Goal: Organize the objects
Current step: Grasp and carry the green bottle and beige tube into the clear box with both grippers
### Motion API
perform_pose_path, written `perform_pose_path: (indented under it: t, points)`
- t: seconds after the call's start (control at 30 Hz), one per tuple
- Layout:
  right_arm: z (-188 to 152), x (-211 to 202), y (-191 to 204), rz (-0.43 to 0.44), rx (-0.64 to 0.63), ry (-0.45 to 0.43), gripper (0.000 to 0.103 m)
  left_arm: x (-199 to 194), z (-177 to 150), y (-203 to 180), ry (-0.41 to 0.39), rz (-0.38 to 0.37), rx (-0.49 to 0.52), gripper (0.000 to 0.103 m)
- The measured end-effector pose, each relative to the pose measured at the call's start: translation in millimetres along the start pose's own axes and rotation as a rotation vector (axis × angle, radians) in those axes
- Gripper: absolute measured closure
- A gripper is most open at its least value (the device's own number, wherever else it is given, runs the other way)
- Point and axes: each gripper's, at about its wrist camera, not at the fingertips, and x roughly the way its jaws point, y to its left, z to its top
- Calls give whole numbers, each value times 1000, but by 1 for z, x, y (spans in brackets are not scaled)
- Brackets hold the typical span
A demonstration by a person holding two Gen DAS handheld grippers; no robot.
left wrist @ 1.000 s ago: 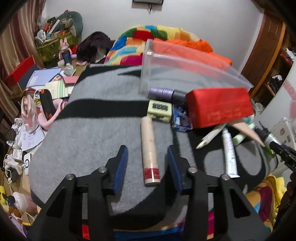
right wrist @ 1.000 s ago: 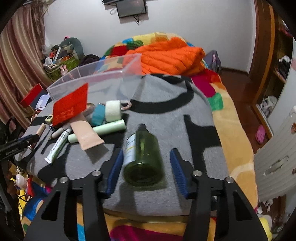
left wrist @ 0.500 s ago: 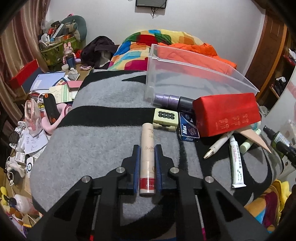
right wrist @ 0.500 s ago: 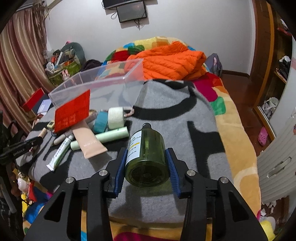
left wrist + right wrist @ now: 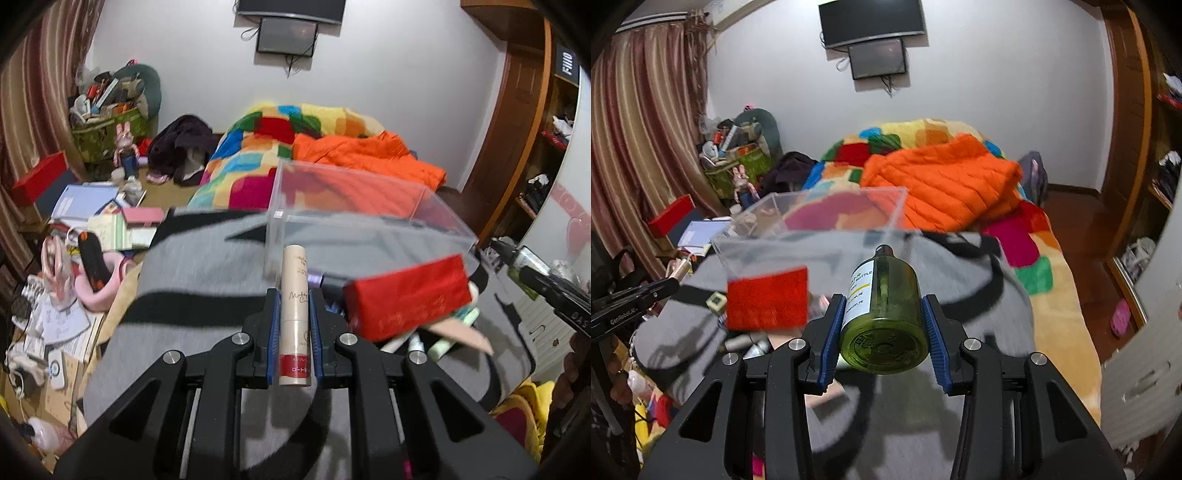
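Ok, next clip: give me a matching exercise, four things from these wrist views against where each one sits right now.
Things:
1. cream cosmetic tube with red band
2. green glass bottle with white label
3. clear plastic box
4. red rectangular packet

Places:
A. between the right gripper's pads
B. empty, on the grey blanket
C. between the left gripper's pads
D. on the pile of toiletries

Pairs: 1-C, 2-A, 3-B, 4-D

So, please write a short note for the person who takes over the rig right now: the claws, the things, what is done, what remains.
Left claw: shut on the beige tube, lifted off the grey blanket.
Right claw: shut on the green bottle, also lifted.
Clear box: on the blanket ahead, nothing visible inside.
Done: both items picked up.
Left: probably put both in the box, then the red box and the small tubes beside it.
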Motion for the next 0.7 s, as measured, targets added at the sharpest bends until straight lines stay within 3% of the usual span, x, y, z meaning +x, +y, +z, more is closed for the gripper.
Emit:
perform_pose_path:
  t: [0.37, 0.7]
  points:
    - [46, 41, 13, 63, -11, 9, 65, 28, 45, -9, 13, -47, 37, 88]
    - [74, 90, 18, 103, -39, 109, 65, 74, 77, -9, 117, -118, 16, 88]
